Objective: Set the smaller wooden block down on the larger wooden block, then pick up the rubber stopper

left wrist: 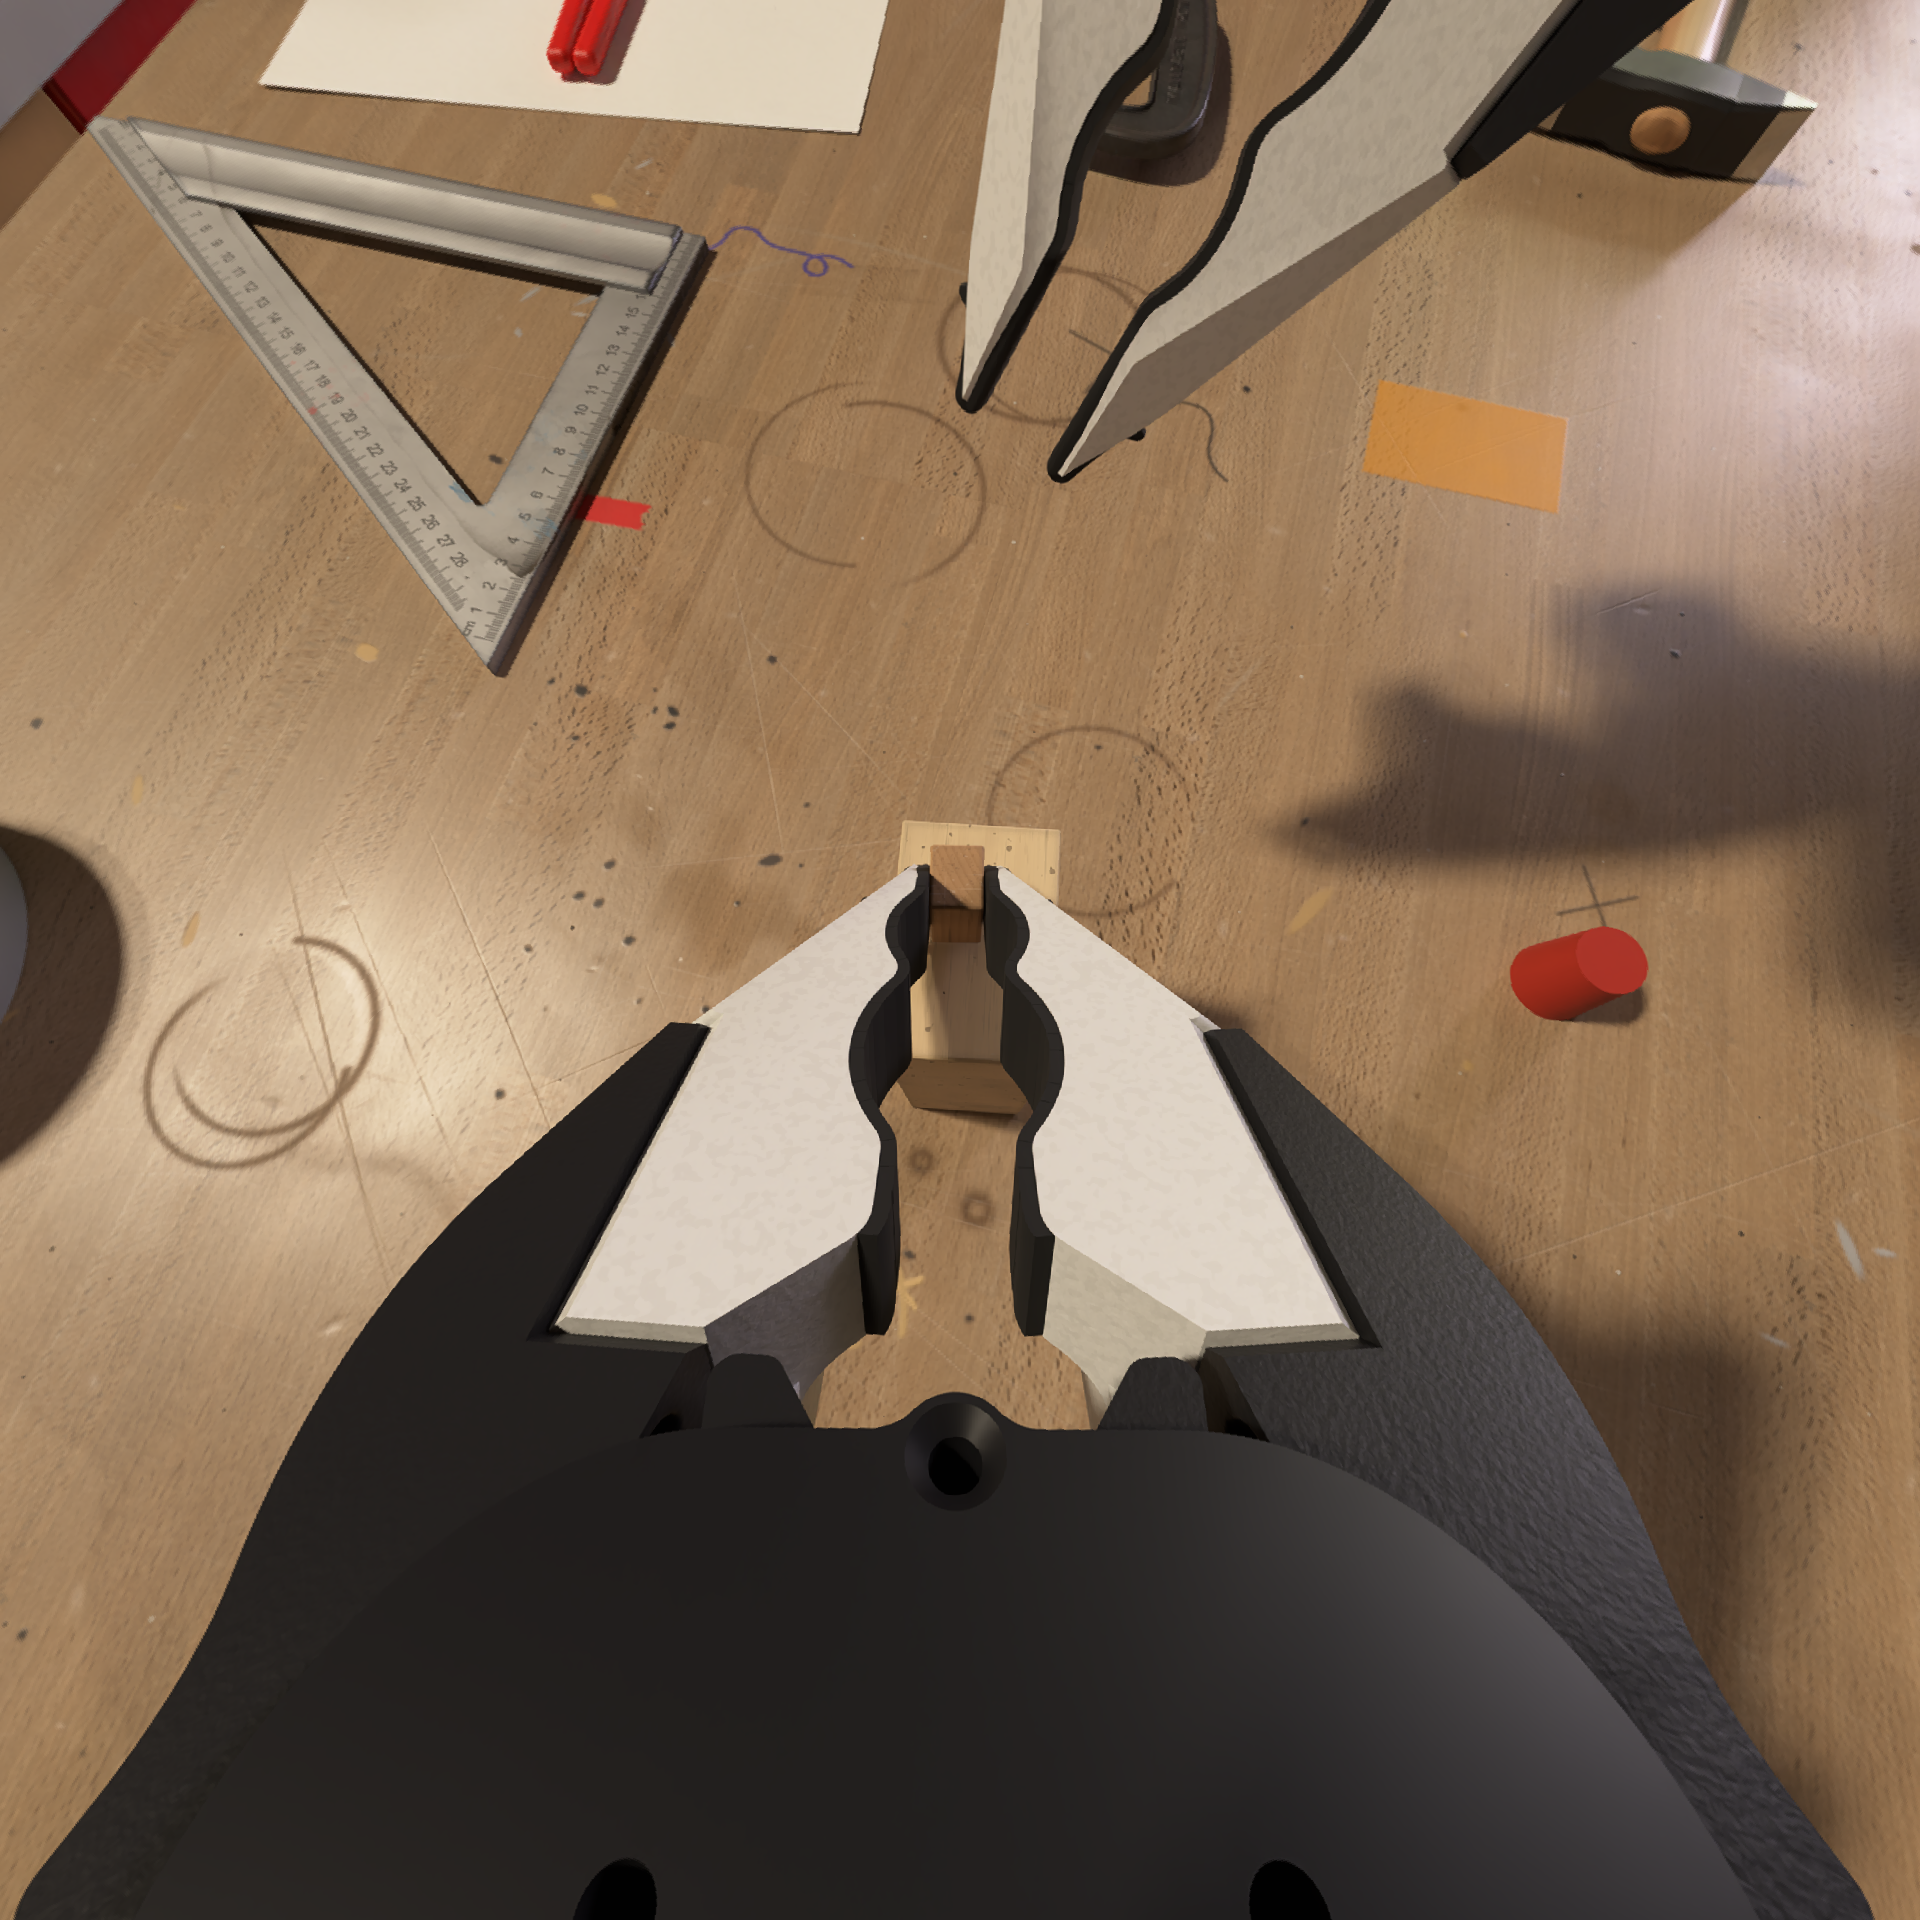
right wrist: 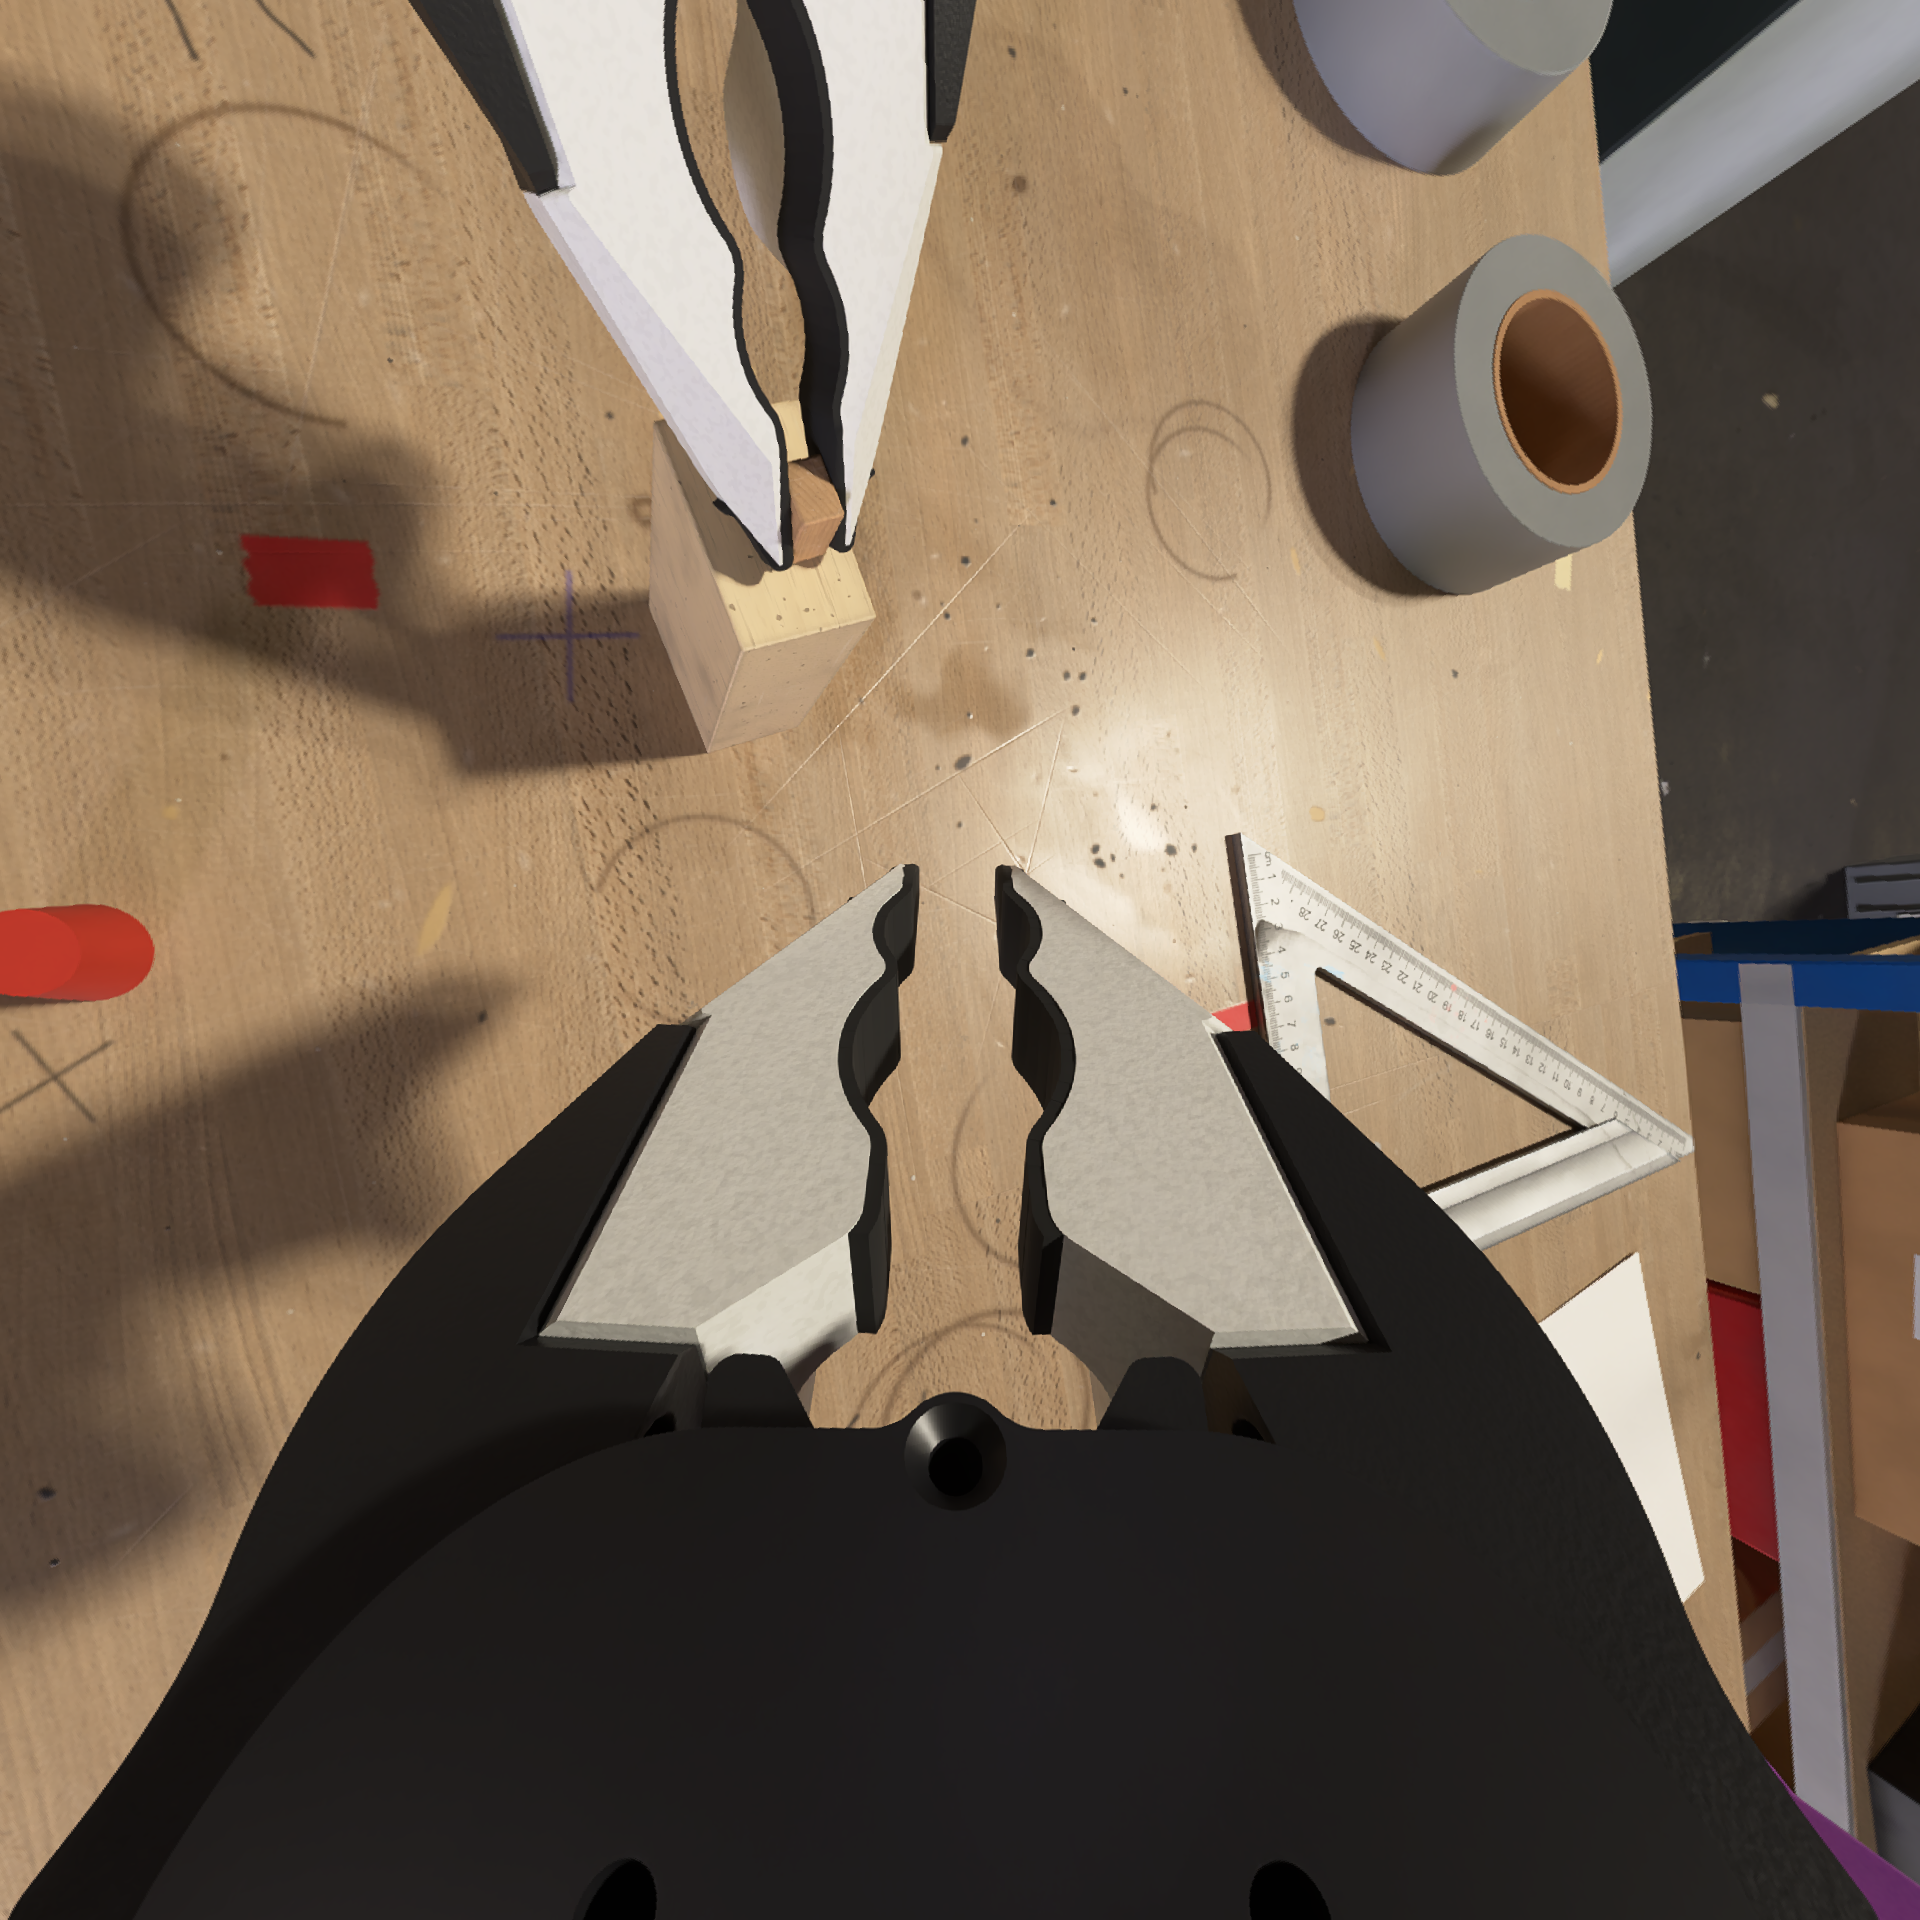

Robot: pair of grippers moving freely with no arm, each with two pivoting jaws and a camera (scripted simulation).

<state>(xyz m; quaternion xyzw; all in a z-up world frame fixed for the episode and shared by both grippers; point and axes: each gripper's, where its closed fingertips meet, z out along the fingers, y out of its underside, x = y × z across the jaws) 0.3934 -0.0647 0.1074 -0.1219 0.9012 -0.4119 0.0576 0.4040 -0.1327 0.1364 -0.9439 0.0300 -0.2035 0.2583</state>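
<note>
My left gripper (left wrist: pixel 956 883) is shut on the smaller wooden block (left wrist: pixel 956 878), a small brown cube, and holds it on or just above the top of the larger pale wooden block (left wrist: pixel 961 1023). The right wrist view shows the same: the left gripper (right wrist: pixel 812 551), the small block (right wrist: pixel 816 509), the larger block (right wrist: pixel 758 634). The red rubber stopper (left wrist: pixel 1577 969) lies on its side to the right on the bench; it also shows at the left edge of the right wrist view (right wrist: pixel 73 953). My right gripper (right wrist: pixel 956 883) is open and empty above the bench, and shows far off in the left wrist view (left wrist: pixel 1013 436).
A metal triangle square (left wrist: pixel 416 416) lies at the far left, also in the right wrist view (right wrist: pixel 1455 1039). Two grey tape rolls (right wrist: pixel 1507 416) stand near the bench edge. A paper sheet with a red item (left wrist: pixel 587 42), a hammer (left wrist: pixel 1683 114) and an orange patch (left wrist: pixel 1465 445) lie beyond.
</note>
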